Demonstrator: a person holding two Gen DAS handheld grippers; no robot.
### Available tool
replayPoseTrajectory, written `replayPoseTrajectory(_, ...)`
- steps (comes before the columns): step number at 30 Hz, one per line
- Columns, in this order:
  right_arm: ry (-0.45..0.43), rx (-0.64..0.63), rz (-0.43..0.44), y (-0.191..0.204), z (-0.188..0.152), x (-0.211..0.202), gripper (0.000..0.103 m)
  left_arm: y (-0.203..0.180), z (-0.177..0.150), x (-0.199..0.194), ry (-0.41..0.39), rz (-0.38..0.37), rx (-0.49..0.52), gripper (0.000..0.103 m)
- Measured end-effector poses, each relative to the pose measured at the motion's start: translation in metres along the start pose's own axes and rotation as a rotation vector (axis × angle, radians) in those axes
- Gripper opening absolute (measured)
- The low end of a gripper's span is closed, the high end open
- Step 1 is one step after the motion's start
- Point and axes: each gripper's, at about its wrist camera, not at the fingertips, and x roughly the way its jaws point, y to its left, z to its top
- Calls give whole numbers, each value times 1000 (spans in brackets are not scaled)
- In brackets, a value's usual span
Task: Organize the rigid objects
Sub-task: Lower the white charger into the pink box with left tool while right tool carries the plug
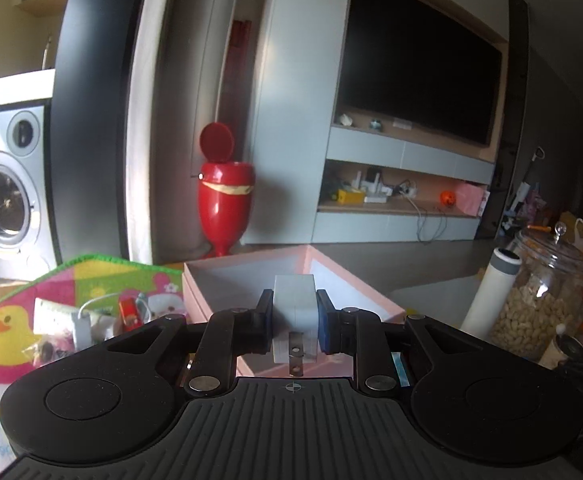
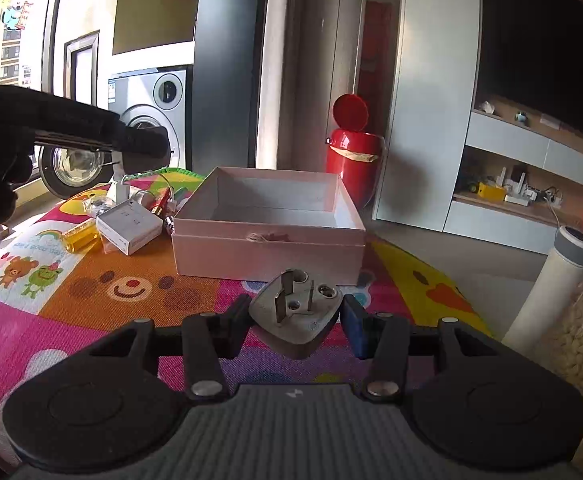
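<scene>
My left gripper [image 1: 294,322] is shut on a white charger plug [image 1: 294,312] with metal prongs and holds it over the near edge of the open pink box [image 1: 355,280]. My right gripper [image 2: 295,316] is shut on a grey three-pin plug adapter [image 2: 297,314], held above the mat just in front of the pink box [image 2: 267,248]. The box looks empty in the right wrist view. A pile of small items lies left of the box: a white carton [image 2: 129,230], a yellow bottle [image 2: 81,236], a white charger [image 1: 81,324].
A colourful play mat [image 2: 91,288] covers the table. A white flask [image 1: 489,292] and a glass jar of nuts [image 1: 539,300] stand at the right. The left hand and gripper [image 2: 91,136] hang at the left in the right wrist view. A red bin [image 1: 223,196] stands behind.
</scene>
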Motion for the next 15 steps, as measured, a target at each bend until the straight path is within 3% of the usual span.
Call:
replayPoseTrajectory(1,-8,3,-6,-4,-2,-1,48,0,11,15,-11,-4,-23,25)
replayPoseTrajectory(3,-2,12,-18,-9,-4,2,48,2,26,54,39,6,-76,25)
replayPoseTrajectory(6,19,17,-46,-15,-4,4,48,8,24,82,100,18,-127,25)
replayPoseTrajectory(11,-10,33,-33,-23,25,15,48,24,-11,45,85,10,-127,25)
replayPoseTrajectory(15,-48,47,27,-27,78,41,48,49,-40,-4,81,51,-157,25)
